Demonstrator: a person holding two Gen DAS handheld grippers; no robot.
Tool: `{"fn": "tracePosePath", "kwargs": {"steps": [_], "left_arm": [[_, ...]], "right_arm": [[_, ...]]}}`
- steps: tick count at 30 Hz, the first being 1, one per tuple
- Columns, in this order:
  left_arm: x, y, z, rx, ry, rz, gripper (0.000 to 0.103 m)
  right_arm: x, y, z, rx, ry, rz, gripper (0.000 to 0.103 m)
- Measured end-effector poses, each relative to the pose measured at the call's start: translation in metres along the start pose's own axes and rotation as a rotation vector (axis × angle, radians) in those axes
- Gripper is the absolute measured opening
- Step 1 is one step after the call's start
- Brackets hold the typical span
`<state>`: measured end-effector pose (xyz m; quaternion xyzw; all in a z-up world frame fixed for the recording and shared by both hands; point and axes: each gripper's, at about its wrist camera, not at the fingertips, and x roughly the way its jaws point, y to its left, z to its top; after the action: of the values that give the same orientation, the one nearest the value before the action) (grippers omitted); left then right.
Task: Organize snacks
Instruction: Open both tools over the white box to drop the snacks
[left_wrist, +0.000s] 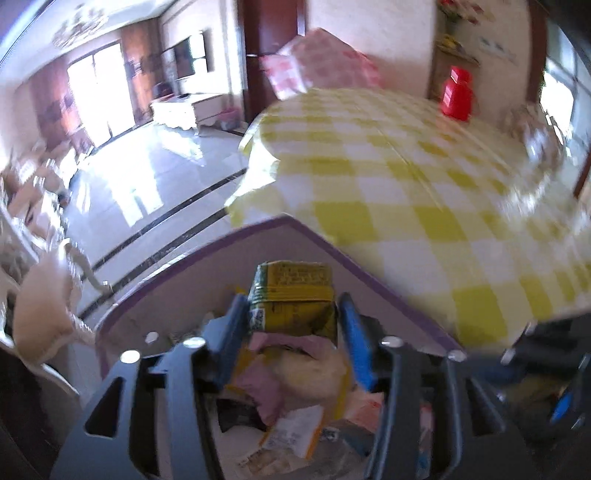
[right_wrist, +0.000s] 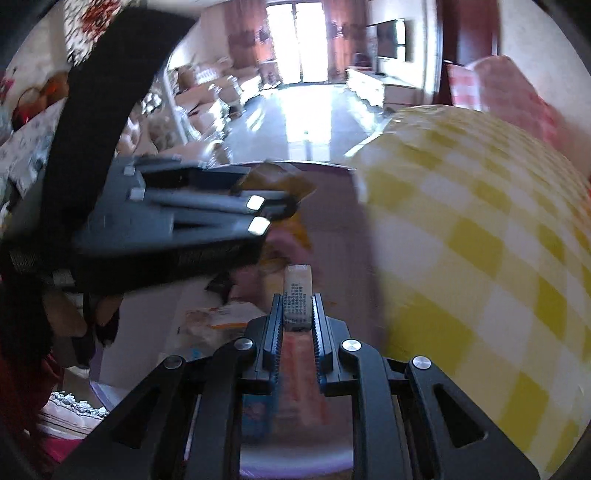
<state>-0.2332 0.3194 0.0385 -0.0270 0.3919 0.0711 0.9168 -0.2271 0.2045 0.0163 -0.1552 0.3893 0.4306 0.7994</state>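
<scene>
Left gripper (left_wrist: 291, 325) wide apart around green-yellow snack packet (left_wrist: 291, 299), pads not visibly pressing, above purple-rimmed box (left_wrist: 177, 258) of snacks. Right gripper (right_wrist: 298, 314) pinched on thin white packet (right_wrist: 297, 291). Checked table (left_wrist: 424, 177) at 2 o'clock. Advice: let each packet fall inside rim.

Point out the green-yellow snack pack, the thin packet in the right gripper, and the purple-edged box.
green-yellow snack pack (left_wrist: 293, 306), left wrist view, front face.
thin packet (right_wrist: 297, 295), right wrist view, printed end.
purple-edged box (left_wrist: 207, 240), left wrist view, rim.

One box (left_wrist: 207, 251), one table (left_wrist: 424, 177), perhaps six snack packets (left_wrist: 291, 306).
</scene>
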Motion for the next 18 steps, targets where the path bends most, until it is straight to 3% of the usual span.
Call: {"fn": "tracePosePath", "kwargs": {"steps": [1,2,3,4,6,8,9,12,18], "left_arm": [[-0.003,0.007,0.003,-0.018,-0.023,0.003,0.09],[-0.006,0.011,0.004,-0.024,-0.04,0.012,0.097],[-0.008,0.013,0.006,-0.026,-0.05,0.024,0.102],[-0.009,0.015,0.007,-0.026,-0.041,0.048,0.102],[-0.006,0.018,0.008,-0.02,-0.026,0.089,0.102],[-0.008,0.021,0.007,-0.033,-0.048,0.172,0.102],[-0.01,0.022,0.008,-0.05,-0.047,0.242,0.102],[-0.012,0.024,0.01,-0.082,-0.035,0.334,0.102],[0.001,0.033,0.006,-0.141,0.081,0.277,0.102]], "right_arm": [[0.001,0.003,0.002,-0.004,0.003,0.0,0.032],[0.001,0.004,0.003,-0.007,0.001,-0.003,0.043],[-0.002,0.005,0.003,-0.006,-0.007,-0.008,0.069],[-0.004,0.005,0.002,-0.004,-0.015,-0.01,0.078],[-0.006,0.008,0.004,-0.011,-0.013,0.0,0.079],[-0.009,0.013,0.004,-0.023,0.014,-0.011,0.087],[-0.01,0.013,0.004,-0.03,0.022,-0.016,0.087],[-0.009,0.018,0.006,-0.042,0.077,-0.029,0.087],[0.001,0.007,0.005,0.055,0.168,-0.037,0.087]]}}
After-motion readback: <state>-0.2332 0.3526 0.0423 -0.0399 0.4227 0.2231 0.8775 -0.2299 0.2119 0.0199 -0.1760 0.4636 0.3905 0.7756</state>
